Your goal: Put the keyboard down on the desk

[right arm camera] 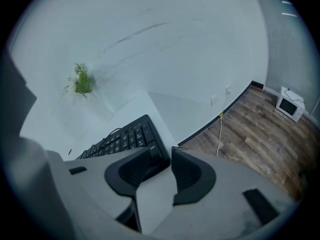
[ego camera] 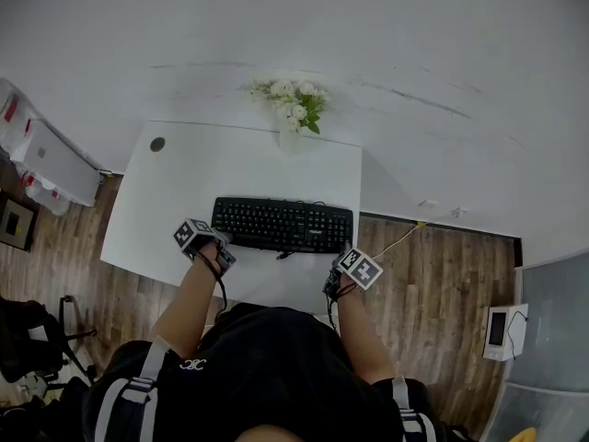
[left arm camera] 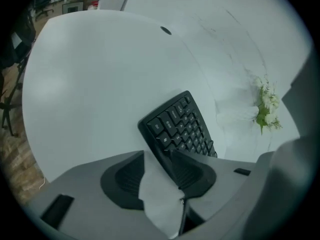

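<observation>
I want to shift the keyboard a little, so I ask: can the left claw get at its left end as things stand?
Probably yes. The left claw is open, and the black keyboard has its left end right at the claw's tips on the white desk, with nothing between them.

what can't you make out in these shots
- Key legends on the keyboard: too small in the head view, unreadable in both gripper views.
- Rest of the keyboard: left gripper view, hidden behind a jaw of the left hand-held gripper.
- Near edge of the desk: head view, covered by the person's body.
- Outline of the vase under the flowers: head view, white on white.
</observation>
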Motion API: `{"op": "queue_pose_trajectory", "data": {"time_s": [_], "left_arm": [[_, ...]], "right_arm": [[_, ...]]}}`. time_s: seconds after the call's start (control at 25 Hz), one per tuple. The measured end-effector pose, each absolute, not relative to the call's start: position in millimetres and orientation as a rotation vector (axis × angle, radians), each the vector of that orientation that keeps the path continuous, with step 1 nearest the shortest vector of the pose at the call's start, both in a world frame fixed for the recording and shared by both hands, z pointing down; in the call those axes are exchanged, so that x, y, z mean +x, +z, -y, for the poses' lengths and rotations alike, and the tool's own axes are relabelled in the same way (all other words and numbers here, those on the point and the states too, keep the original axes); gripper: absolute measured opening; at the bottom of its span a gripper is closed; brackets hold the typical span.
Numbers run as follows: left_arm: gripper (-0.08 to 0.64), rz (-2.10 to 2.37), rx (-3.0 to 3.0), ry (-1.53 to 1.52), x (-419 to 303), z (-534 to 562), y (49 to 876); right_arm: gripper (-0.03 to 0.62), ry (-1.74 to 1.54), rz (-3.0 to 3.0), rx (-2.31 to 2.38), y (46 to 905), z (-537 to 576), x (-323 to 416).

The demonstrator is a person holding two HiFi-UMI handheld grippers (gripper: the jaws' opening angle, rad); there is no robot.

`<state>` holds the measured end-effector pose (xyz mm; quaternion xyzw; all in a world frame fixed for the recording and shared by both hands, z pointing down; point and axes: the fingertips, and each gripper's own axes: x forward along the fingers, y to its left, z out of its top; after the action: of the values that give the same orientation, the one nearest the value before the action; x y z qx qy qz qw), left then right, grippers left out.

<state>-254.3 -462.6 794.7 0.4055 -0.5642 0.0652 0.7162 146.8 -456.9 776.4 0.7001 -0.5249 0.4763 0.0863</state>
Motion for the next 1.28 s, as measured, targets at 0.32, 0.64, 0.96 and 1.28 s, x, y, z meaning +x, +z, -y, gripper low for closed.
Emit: {"op": "queue_pose_trajectory", "data": {"time_s": [0.32, 0.64, 0.96, 1.28], "left_arm": [[0.002, 1.364, 0.969, 0.161, -263.0, 450.6, 781.4], [0.002, 1.513, 1.410, 0.045, -247.0, 498.0, 709.0], [0.002, 1.784, 1.940, 0.187, -226.6, 529.4, 601.3], [0.001, 1.849, 2.337, 0.118, -178.3, 536.1, 479.0]], "right_arm": [[0.005, 1.171, 1.778, 2.027, 741.5, 470.3, 141.7], [0.006, 0.873, 2.110, 1.908, 683.5, 498.4, 103.5], [0.005, 0.585, 2.417, 1.865, 581.8, 527.6, 64.9], [0.003, 0.171, 2.711, 1.763, 447.8, 527.1, 31.8]]}}
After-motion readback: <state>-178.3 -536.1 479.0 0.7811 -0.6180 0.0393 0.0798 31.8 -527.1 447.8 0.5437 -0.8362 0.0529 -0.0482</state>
